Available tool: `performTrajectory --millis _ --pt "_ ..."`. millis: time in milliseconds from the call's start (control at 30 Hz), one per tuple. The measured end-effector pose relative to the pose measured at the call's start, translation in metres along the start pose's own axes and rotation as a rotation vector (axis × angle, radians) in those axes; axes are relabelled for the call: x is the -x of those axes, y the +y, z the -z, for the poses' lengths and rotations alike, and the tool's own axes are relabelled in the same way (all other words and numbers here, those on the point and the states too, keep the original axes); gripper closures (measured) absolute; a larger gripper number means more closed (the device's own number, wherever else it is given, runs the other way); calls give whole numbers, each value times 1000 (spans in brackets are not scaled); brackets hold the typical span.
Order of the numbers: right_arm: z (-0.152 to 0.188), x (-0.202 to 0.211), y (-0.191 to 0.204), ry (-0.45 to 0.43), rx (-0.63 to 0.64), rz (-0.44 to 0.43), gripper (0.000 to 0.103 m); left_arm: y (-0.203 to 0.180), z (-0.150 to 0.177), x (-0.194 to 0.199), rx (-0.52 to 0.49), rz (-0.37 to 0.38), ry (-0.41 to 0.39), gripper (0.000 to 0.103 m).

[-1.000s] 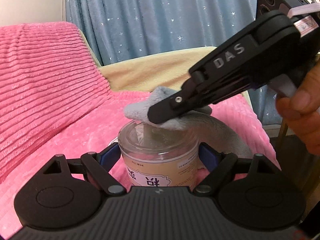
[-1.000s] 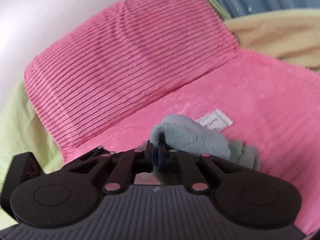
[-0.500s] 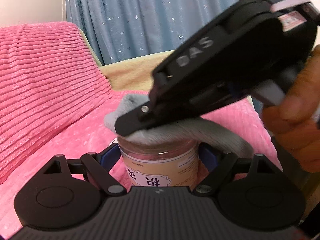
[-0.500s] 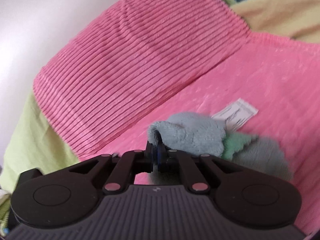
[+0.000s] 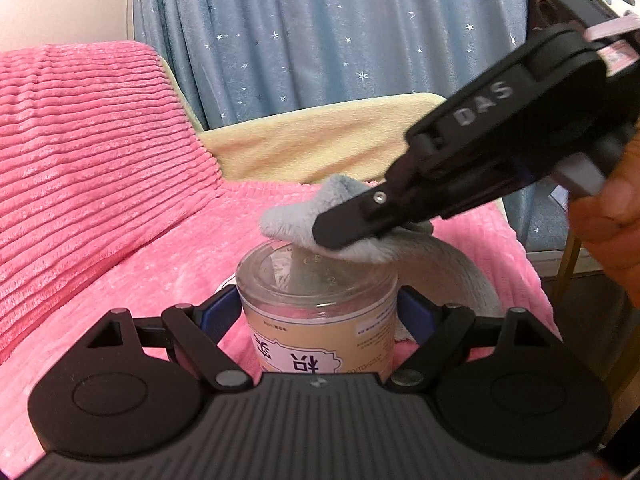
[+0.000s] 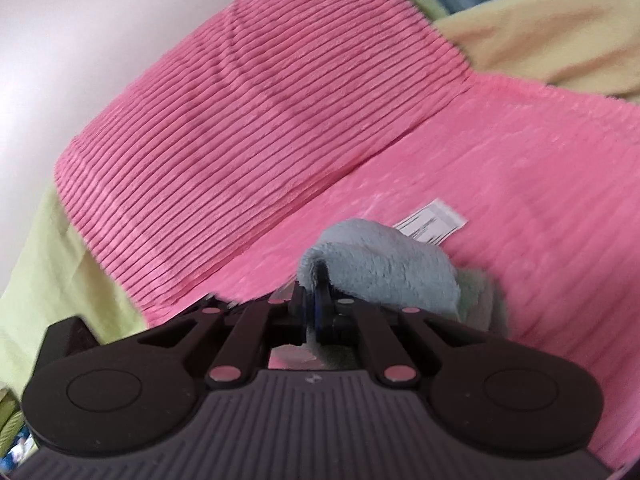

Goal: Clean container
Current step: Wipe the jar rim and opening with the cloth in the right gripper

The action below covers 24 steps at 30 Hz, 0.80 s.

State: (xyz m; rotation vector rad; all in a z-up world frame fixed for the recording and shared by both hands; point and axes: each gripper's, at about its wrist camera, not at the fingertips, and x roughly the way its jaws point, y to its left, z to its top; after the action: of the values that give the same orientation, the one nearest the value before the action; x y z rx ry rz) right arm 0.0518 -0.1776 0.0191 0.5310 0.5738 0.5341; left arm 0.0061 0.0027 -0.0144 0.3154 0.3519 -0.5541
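Observation:
A clear round container (image 5: 316, 304) with a beige label is clamped between the blue pads of my left gripper (image 5: 318, 312), held upright above the pink blanket. My right gripper (image 5: 340, 232) comes in from the upper right, shut on a grey fluffy cloth (image 5: 304, 216) that rests on the container's transparent top near its right rim. In the right wrist view the cloth (image 6: 380, 268) bulges out in front of the closed right gripper (image 6: 312, 304); the container is hidden there.
A pink ribbed cushion (image 5: 80, 152) lies to the left on a pink blanket (image 5: 168, 248). A beige cover (image 5: 312, 136) and a blue starred curtain (image 5: 320, 32) are behind. A white paper tag (image 6: 432, 220) lies on the blanket. A hand (image 5: 608, 232) holds the right gripper.
The right gripper with the cloth swept left across the container top half a second ago, and has now drawn back to the right, uncovering the left part of the top.

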Motion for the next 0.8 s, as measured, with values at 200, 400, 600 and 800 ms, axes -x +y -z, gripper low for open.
performTrajectory --millis 200,400,600,800 --pt "2 -2 1 33 -14 -41 102 -1 -1 0 -7 -4 3 18" --pt "1 -6 2 38 -13 -51 102 -2 -2 -3 -10 -12 3 18" --pt "-4 -9 0 -23 13 13 102 -25 -9 -10 6 -43 8 18" --pt "-8 3 -15 -49 -3 44 102 -26 -9 -9 11 -40 6 18"
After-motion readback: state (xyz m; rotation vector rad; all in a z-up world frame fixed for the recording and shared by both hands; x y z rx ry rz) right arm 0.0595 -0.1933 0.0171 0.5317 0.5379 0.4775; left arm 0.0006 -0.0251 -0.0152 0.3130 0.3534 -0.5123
